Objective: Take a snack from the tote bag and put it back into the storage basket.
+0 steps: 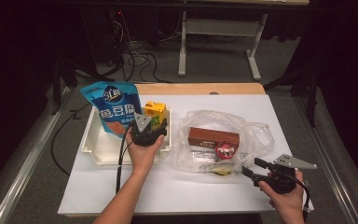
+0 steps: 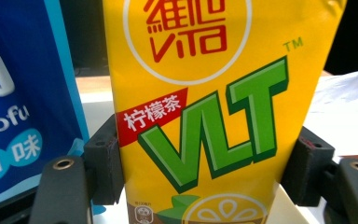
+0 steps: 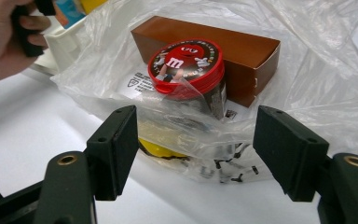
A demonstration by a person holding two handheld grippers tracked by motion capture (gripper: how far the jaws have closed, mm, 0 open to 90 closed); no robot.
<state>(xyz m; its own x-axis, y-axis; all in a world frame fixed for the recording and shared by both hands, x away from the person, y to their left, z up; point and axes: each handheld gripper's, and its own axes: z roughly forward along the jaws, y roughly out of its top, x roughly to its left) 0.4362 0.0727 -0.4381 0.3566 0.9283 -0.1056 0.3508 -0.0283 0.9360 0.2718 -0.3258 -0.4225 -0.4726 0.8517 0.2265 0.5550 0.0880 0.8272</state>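
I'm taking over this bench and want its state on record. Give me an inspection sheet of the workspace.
Surface: white table.
Job's things: yellow lemon tea carton upright in white tray, beside blue snack pouch.
Clutter: clear plastic bag holding brown box and red-lidded candy tub.
Grippers: left gripper shut on carton; right gripper open before bag.
Cables: black cable trails from left gripper; more on floor.
Surroundings: dark, table legs behind.

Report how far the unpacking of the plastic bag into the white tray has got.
Done: the blue snack pouch stands in the white tray. In hand: the left gripper is shut on the yellow lemon tea carton, at the tray. Left: the brown box and the red-lidded candy tub lie in the plastic bag; the right gripper faces them, open.
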